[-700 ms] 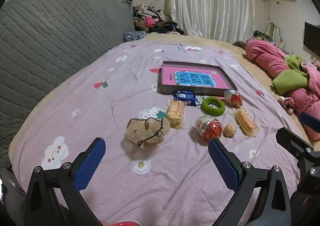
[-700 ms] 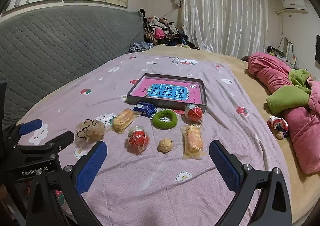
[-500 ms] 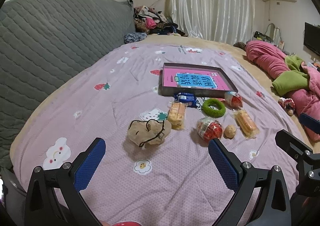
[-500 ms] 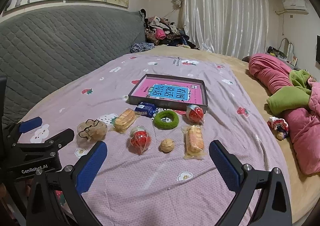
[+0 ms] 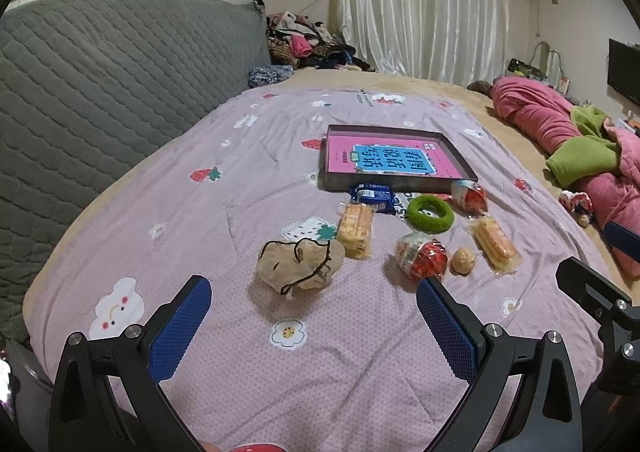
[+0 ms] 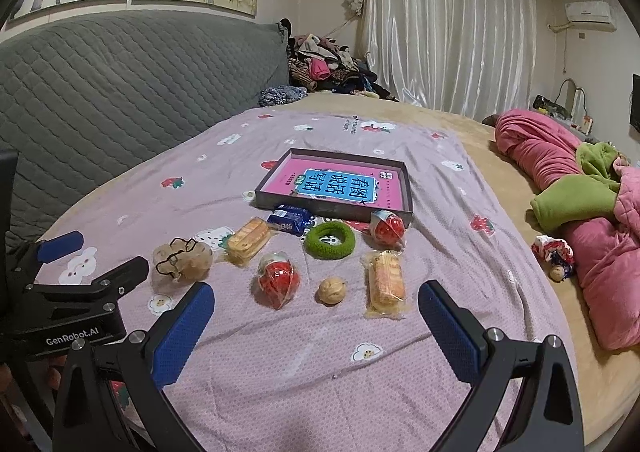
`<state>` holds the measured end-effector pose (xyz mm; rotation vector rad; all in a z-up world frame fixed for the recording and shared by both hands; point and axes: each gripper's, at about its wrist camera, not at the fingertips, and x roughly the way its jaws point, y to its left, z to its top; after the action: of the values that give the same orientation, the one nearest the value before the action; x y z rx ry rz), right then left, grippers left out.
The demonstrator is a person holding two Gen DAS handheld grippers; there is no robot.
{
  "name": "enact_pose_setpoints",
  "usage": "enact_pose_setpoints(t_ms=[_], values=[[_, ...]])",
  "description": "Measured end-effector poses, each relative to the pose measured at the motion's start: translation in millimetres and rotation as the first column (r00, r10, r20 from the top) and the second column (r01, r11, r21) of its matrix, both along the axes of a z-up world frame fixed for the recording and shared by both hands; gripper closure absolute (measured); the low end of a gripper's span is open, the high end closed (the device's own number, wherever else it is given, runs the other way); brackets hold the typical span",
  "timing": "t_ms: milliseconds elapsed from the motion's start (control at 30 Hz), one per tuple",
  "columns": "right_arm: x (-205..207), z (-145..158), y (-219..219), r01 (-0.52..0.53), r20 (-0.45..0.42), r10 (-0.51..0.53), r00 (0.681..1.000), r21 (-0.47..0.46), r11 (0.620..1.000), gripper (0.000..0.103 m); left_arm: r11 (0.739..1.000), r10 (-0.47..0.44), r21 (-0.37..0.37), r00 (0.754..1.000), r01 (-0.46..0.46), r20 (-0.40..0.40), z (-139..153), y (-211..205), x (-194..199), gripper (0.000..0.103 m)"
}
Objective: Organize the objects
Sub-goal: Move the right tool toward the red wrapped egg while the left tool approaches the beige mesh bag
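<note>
— On the bed, in from its near edge, the snacks lie in a loose patch just before the shallow box with the pink book in it. Nothing is in the box but that book.

— How would they handle?

— Light, I'd judge. The wrapped cakes look soft and crinkly, so take them across the short sides and gently. The walnut is hard and round and may roll. The green ring looks plush; pinch one side of the loop. The beige pouch is floppy.

— And the tools?

— Both spread as wide as they seem to go, with nothing between the pads. The left gripper hangs over the sheet just short of the pouch, the right gripper short of the walnut and the red packet, touching neither.
</note>
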<state>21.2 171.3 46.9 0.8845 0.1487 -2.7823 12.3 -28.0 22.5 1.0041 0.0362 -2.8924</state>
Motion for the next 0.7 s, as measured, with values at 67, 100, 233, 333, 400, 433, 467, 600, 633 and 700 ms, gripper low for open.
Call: enact_pose_setpoints(t_ms=[67, 100, 233, 333, 400, 433, 467, 600, 633, 700], values=[[0, 0, 1, -0.004, -0.002, 0.004, 1.0, 0.0, 1.0, 0.0, 1.0, -0.002, -0.004, 1.0, 0.002, 0.004, -1, 0, -2, 0.001], [-1, 0, 0, -0.007, 0.0, 0.007, 1.0, 0.002, 1.0, 0.0, 1.0, -0.002, -0.005, 1.0, 0.002, 0.006, -1, 0, -3, 0.001], [-4, -4, -4, -0.014, 0.001, 0.014, 1.0, 0.001, 1.0, 0.0, 1.0, -0.011, 0.009, 1.0, 0.011, 0.013, -3, -1, -6, 0.001], [-9, -7, -6, -0.019, 0.01, 0.02, 1.0, -0.007, 1.0, 0.0, 1.0, -0.022, 0.006, 1.0, 0.022, 0.018, -5, -2, -11, 0.001], [-13, -9, -7, -0.014, 0.012, 0.014, 1.0, -0.012, 1.0, 0.0, 1.0, -0.019, -0.009, 1.0, 0.019, 0.012, -6, -2, -14, 0.001], [-15, -11, -7, -0.014, 0.014, 0.015, 1.0, -0.018, 1.0, 0.0, 1.0, -0.016, -0.01, 1.0, 0.016, 0.011, -7, -3, -16, 0.001], [-17, -13, -8, -0.016, 0.019, 0.017, 1.0, -0.022, 1.0, 0.0, 1.0, -0.016, -0.002, 1.0, 0.016, 0.018, -9, -5, -19, 0.001], [-28, -20, -11, -0.025, 0.045, 0.026, 0.999, -0.027, 0.999, 0.0, 1.0, -0.011, 0.001, 0.999, 0.011, 0.035, -16, -9, -29, 0.001], [-31, -22, -12, -0.027, 0.051, 0.028, 0.998, -0.027, 0.999, 0.0, 1.0, -0.01, -0.002, 0.999, 0.01, 0.038, -18, -9, -31, 0.001], [-36, -26, -14, -0.037, 0.063, 0.039, 0.997, -0.029, 0.999, 0.0, 1.0, -0.01, -0.004, 0.999, 0.011, 0.047, -22, -11, -37, 0.001]])
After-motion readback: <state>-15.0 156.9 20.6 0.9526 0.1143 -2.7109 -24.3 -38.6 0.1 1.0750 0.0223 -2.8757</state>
